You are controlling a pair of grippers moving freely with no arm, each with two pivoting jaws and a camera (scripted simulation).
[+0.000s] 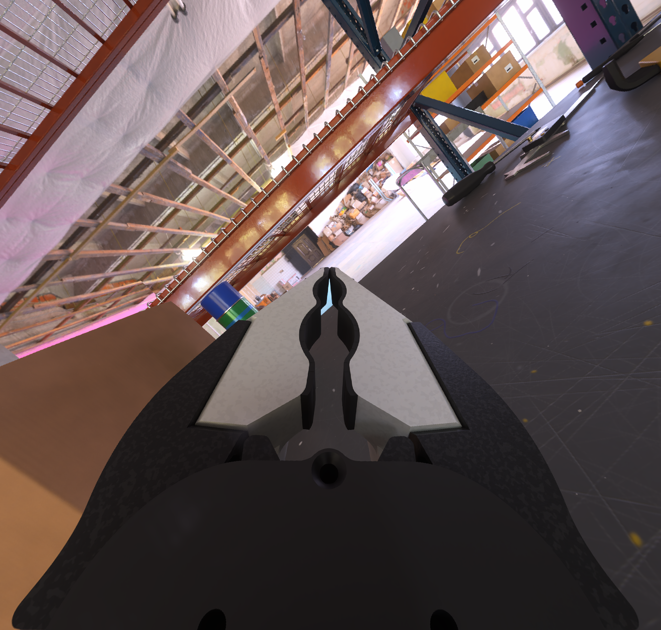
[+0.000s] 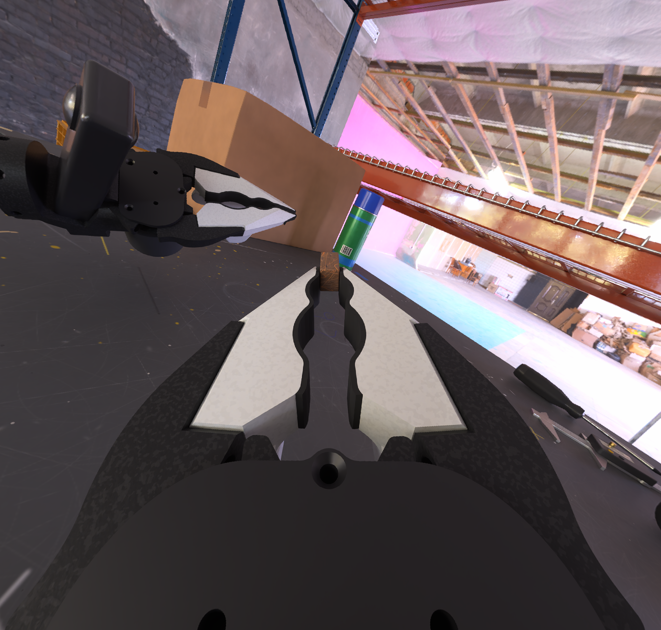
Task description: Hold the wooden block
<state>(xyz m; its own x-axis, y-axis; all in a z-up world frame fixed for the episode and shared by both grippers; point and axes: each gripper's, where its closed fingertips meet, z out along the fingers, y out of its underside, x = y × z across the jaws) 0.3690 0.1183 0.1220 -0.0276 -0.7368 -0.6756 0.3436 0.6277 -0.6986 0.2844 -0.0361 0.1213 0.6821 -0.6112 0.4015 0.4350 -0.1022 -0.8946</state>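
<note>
In the right wrist view a small brown wooden block (image 2: pixel 329 272) sits clamped between the tips of my right gripper (image 2: pixel 329 277), which is shut on it above the dark floor. My left gripper (image 1: pixel 329 271) has its fingertips together and holds nothing. It also shows in the right wrist view (image 2: pixel 291 214), up and to the left of the block, shut and apart from it. The block is not visible in the left wrist view.
A green spray can with a blue cap (image 2: pixel 356 232) stands just behind the block, also seen in the left wrist view (image 1: pixel 229 305). A cardboard box (image 2: pixel 257 162) stands behind it. A black-handled screwdriver (image 2: pixel 549 394) and metal tools (image 2: pixel 590 444) lie on the dark floor at right.
</note>
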